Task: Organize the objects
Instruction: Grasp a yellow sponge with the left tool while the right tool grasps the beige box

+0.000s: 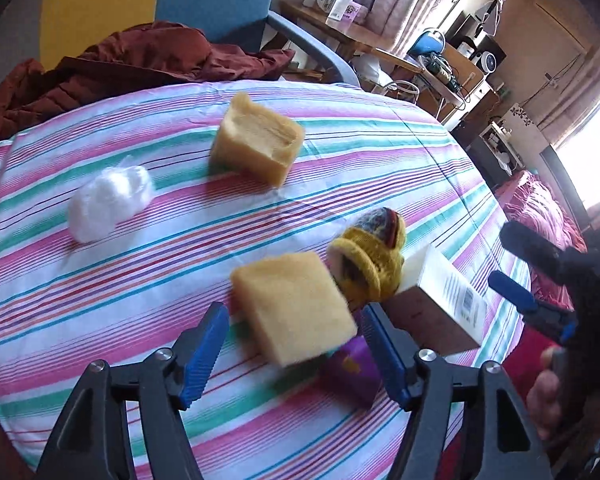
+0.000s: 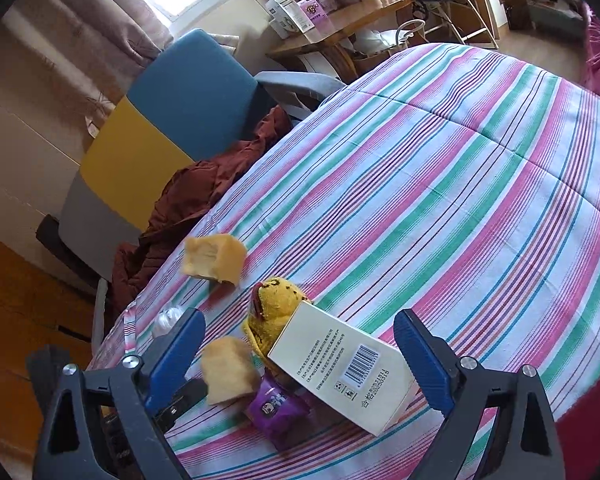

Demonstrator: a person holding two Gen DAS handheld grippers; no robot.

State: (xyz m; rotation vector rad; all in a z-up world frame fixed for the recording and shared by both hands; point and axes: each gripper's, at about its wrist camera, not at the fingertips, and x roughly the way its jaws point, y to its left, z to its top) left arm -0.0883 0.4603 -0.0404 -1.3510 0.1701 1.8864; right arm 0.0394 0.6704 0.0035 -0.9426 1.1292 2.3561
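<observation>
On the striped cloth (image 1: pixel 340 168) lie a near yellow sponge (image 1: pixel 294 306), a far yellow sponge (image 1: pixel 258 142), a white plastic wad (image 1: pixel 110 202), a rolled yellow sock (image 1: pixel 370 256), a white box (image 1: pixel 444 300) and a purple packet (image 1: pixel 350 368). My left gripper (image 1: pixel 296 354) is open, its blue fingers either side of the near sponge, which looks blurred between them. My right gripper (image 2: pixel 300 360) is open above the box (image 2: pixel 342 364), packet (image 2: pixel 276 404), sock (image 2: pixel 274 308) and near sponge (image 2: pixel 228 370). It also shows at the right of the left wrist view (image 1: pixel 520 268).
A blue and yellow chair (image 2: pixel 168 112) with a dark red garment (image 1: pixel 112 68) stands at the table's far side. A wooden desk with boxes (image 1: pixel 340 12) and a pink bed (image 1: pixel 540 216) lie beyond.
</observation>
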